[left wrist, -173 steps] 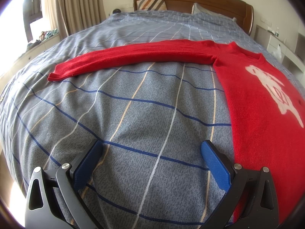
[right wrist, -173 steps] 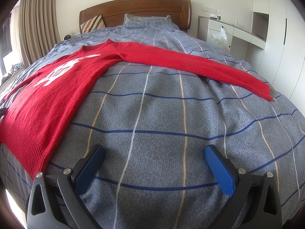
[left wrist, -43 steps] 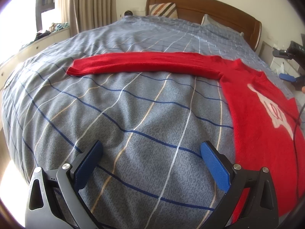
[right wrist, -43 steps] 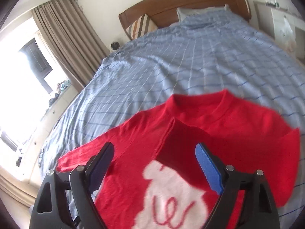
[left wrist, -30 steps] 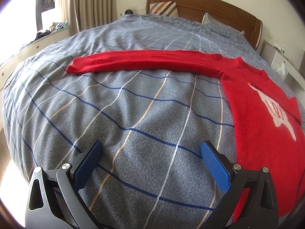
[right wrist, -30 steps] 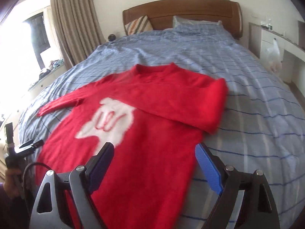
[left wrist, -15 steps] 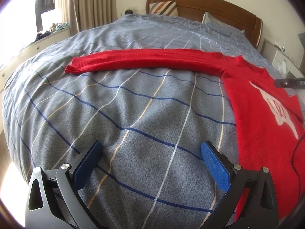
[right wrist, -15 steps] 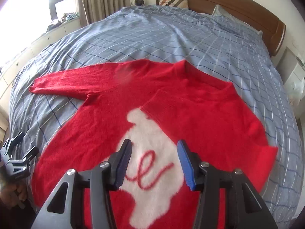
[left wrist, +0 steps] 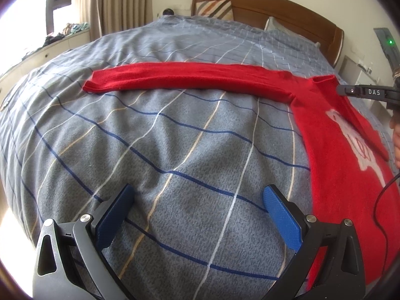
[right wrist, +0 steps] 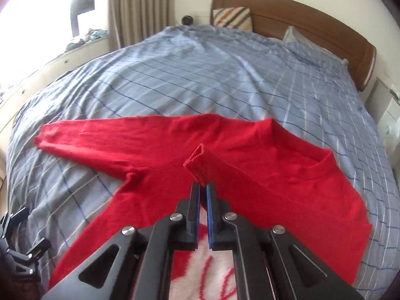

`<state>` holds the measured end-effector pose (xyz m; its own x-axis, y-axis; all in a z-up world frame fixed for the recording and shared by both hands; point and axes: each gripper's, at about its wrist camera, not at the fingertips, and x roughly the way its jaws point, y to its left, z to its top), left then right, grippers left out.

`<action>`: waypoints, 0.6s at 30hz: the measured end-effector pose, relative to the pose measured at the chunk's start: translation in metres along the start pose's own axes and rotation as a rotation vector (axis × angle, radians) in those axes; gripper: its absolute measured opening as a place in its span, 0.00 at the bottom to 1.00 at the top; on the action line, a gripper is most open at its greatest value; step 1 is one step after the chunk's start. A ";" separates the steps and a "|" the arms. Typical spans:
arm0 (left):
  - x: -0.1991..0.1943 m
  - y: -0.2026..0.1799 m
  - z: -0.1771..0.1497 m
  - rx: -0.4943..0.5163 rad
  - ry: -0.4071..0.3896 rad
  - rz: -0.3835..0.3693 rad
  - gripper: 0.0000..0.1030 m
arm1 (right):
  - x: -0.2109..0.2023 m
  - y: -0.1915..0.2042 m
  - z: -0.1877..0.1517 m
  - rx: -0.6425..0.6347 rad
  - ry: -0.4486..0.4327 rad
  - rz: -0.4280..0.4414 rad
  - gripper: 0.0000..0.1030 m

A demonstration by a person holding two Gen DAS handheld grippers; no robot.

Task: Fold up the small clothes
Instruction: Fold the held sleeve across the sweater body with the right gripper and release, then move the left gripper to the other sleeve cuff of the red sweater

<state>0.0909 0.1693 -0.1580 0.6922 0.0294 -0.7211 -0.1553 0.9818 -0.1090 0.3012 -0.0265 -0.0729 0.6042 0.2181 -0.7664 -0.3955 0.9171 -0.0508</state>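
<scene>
A red sweater (right wrist: 280,190) with a white figure on its front lies flat on the bed. One sleeve (right wrist: 85,135) stretches out to the left; it also shows in the left wrist view (left wrist: 190,77). My right gripper (right wrist: 203,187) is shut on the cuff (right wrist: 197,162) of the other sleeve, which is folded over the sweater's body. My left gripper (left wrist: 197,200) is open and empty above bare bedspread, left of the sweater's body (left wrist: 337,155). The right gripper shows at the right edge of the left wrist view (left wrist: 367,92).
The bed has a grey-blue checked bedspread (left wrist: 150,150), a wooden headboard (right wrist: 300,17) and pillows (right wrist: 232,17). Curtains (right wrist: 140,7) and a window ledge (right wrist: 62,57) are on the left. A white cabinet (right wrist: 390,115) stands at the right.
My right gripper has closed from open and now grips the folded sleeve's cuff over the sweater. The left gripper has barely moved.
</scene>
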 end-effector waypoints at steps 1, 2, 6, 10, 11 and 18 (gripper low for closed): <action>0.000 -0.001 -0.001 0.006 -0.001 0.006 1.00 | 0.003 0.010 -0.001 -0.042 0.009 -0.029 0.05; 0.001 -0.002 -0.001 0.011 -0.002 0.012 1.00 | 0.011 0.016 -0.001 -0.057 0.035 -0.035 0.10; 0.001 -0.004 -0.003 0.022 -0.005 0.025 1.00 | 0.023 -0.001 -0.011 0.097 0.055 0.040 0.70; 0.001 -0.005 -0.003 0.027 -0.006 0.032 1.00 | -0.021 -0.035 -0.036 0.230 -0.060 0.117 0.70; 0.001 -0.005 -0.004 0.027 -0.006 0.033 1.00 | -0.034 -0.047 -0.047 0.264 -0.082 0.124 0.72; 0.002 -0.007 -0.005 0.039 -0.013 0.049 1.00 | -0.123 -0.137 -0.181 0.354 -0.098 -0.129 0.78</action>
<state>0.0900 0.1616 -0.1617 0.6935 0.0796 -0.7161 -0.1615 0.9858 -0.0468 0.1561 -0.2393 -0.0876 0.7036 0.1082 -0.7023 -0.0586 0.9938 0.0945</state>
